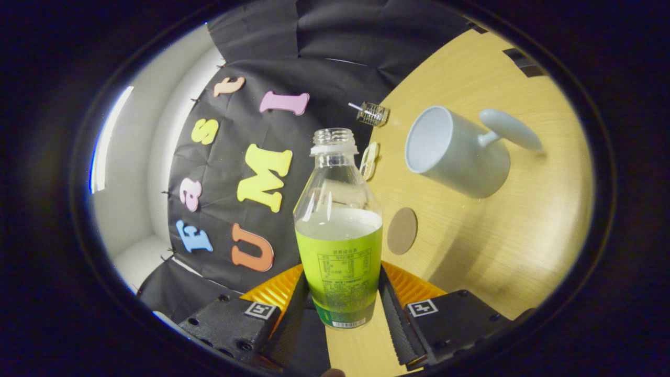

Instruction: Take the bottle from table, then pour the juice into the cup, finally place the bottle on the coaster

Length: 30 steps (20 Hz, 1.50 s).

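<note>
A clear, uncapped bottle with a green label and pale juice inside sits between my fingers, and my gripper is shut on its lower half. The bottle's base is off the wooden table. Beyond the fingers and to the right stands a pale grey cup with a handle; its open mouth faces the bottle's neck. A round brown coaster lies on the table between the bottle and the cup. The table and cup look strongly tilted relative to the bottle.
A small clear object with a wire frame lies at the table's far edge by the black cloth wall. A pale clip-like piece lies just behind the bottle's neck. Open tabletop stretches right of the cup.
</note>
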Tool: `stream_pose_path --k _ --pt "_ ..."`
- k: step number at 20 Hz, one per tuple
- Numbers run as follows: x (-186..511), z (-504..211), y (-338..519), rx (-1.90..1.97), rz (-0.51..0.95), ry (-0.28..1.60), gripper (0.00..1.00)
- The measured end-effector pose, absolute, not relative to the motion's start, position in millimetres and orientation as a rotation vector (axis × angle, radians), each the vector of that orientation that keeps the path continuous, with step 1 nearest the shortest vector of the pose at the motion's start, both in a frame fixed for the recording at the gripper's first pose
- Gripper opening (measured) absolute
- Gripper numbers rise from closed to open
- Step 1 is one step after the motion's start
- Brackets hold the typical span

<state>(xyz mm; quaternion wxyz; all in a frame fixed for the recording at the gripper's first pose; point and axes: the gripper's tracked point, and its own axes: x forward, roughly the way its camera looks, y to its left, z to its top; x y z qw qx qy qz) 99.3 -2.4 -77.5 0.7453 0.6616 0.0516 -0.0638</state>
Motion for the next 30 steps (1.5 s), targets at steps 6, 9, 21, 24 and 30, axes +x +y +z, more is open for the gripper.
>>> stream_pose_path --k 6,9,21,24,30 --pt "107.0 -75.3 4.1 1.620 -0.116 0.108 0.76" --pt "109.6 -72.0 3.1 1.689 -0.108 0.101 0.76" --pt "111.0 -67.4 -13.0 1.903 -0.100 0.036 0.76" --pt "113.2 -64.3 -13.4 1.950 -0.097 0.015 0.76" --pt "119.4 -56.2 -21.9 2.033 -0.084 -0.020 0.76"
